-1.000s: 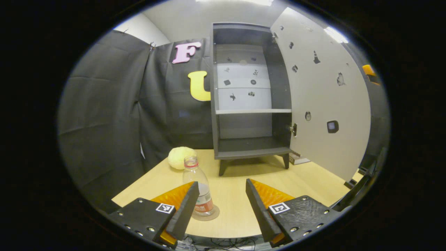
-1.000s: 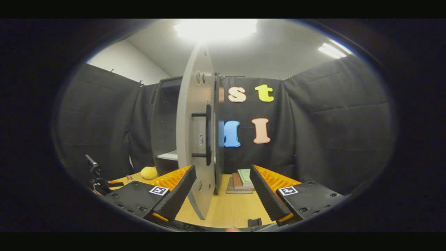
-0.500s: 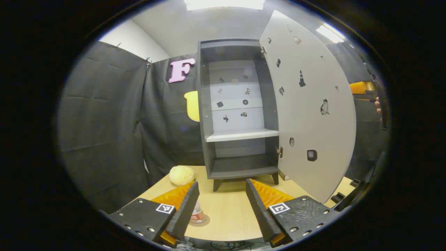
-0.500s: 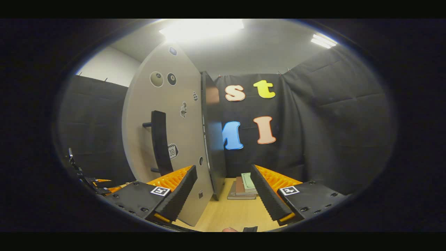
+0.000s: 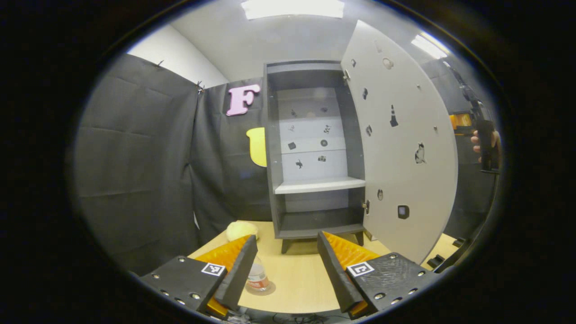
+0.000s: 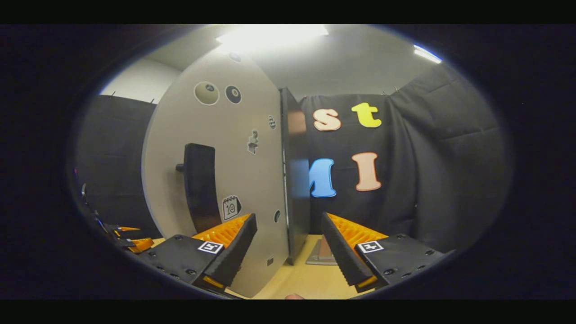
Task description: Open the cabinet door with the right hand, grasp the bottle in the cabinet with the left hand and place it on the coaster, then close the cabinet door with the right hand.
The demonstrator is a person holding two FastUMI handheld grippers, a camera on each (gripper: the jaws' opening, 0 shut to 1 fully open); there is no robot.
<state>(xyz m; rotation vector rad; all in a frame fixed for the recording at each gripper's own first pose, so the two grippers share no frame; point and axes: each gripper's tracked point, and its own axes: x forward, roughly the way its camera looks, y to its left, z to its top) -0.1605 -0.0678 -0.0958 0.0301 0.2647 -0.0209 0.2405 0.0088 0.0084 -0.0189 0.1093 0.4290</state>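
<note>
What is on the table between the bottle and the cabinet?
Just bare table between the bottle and cabinet, in the left gripper view.

Left gripper [image 5: 284, 265] jaws parted, holding nothing. Right gripper [image 6: 288, 252] likewise; its holding hand [image 5: 483, 143] at three o'clock.

In front of me is a pale wooden tabletop [image 5: 301, 279]. The tall dark grey cabinet with short legs [image 5: 315, 148] stands on it at the far edge. Left of the cabinet, near its foot, lies a round yellow fuzzy lump [image 5: 241, 230]. Nearer to me than the cabinet, a clear plastic bottle with a red label [image 5: 258, 278] stands upright on a round brown coaster [image 5: 266, 288]. To the right of the cabinet, a flat stack of books [image 6: 322, 254] lies on the same top.
</note>
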